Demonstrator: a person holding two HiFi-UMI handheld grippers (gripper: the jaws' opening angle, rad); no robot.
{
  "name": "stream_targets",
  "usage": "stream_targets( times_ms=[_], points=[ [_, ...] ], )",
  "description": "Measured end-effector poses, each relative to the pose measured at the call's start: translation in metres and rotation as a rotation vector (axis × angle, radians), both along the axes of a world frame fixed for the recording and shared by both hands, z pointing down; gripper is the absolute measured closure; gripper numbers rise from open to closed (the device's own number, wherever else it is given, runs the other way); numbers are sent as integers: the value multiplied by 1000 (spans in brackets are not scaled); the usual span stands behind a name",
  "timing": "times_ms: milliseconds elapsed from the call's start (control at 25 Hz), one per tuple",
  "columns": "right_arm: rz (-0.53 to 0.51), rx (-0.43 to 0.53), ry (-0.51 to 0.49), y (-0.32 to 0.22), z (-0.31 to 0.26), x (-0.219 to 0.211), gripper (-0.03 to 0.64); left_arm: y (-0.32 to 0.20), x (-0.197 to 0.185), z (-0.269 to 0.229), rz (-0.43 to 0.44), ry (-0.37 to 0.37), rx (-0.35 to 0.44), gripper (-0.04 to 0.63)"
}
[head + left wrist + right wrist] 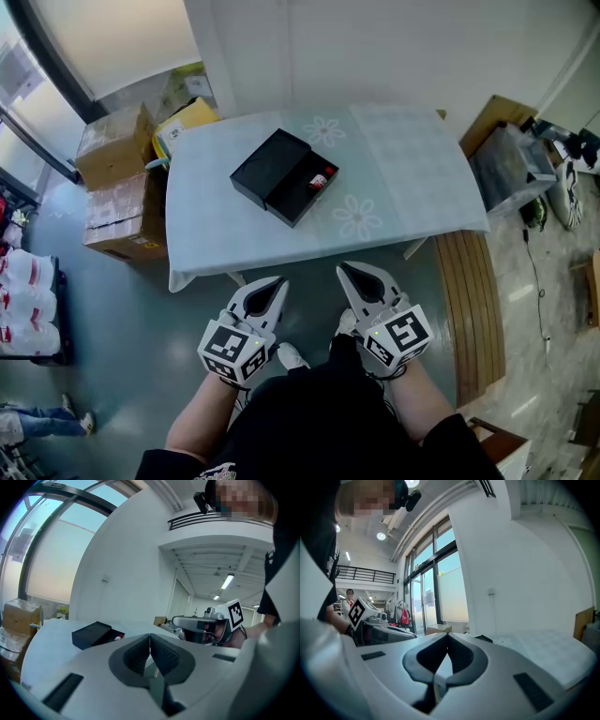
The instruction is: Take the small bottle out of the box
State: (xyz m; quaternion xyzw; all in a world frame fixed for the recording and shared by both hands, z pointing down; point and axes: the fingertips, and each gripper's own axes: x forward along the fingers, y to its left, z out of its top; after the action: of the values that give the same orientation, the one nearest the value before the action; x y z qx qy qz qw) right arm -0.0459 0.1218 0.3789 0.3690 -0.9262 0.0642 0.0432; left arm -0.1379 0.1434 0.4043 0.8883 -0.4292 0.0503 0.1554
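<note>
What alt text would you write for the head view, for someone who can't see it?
An open black box lies on a pale-clothed table with a small bottle inside it. Nearer the camera, short of the table, the person holds the left gripper and right gripper, both shut and empty. Cardboard boxes are stacked at the table's left.

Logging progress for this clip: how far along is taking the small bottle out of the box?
Done: the box lies open on the table. In hand: nothing; left gripper and right gripper hover shut before the table. Left: the small bottle sits inside, untouched.
</note>
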Motion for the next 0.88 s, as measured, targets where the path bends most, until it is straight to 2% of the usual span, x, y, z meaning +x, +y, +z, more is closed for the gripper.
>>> stream_targets(
  times_ms=[480, 880],
  points=[
    [3, 2, 0, -17, -2, 14, 594, -12, 13, 2, 6, -8, -6, 566],
    [-10, -4, -13, -56, -5, 41, 594, -42, 40, 0, -16, -13, -17, 566]
  ],
)
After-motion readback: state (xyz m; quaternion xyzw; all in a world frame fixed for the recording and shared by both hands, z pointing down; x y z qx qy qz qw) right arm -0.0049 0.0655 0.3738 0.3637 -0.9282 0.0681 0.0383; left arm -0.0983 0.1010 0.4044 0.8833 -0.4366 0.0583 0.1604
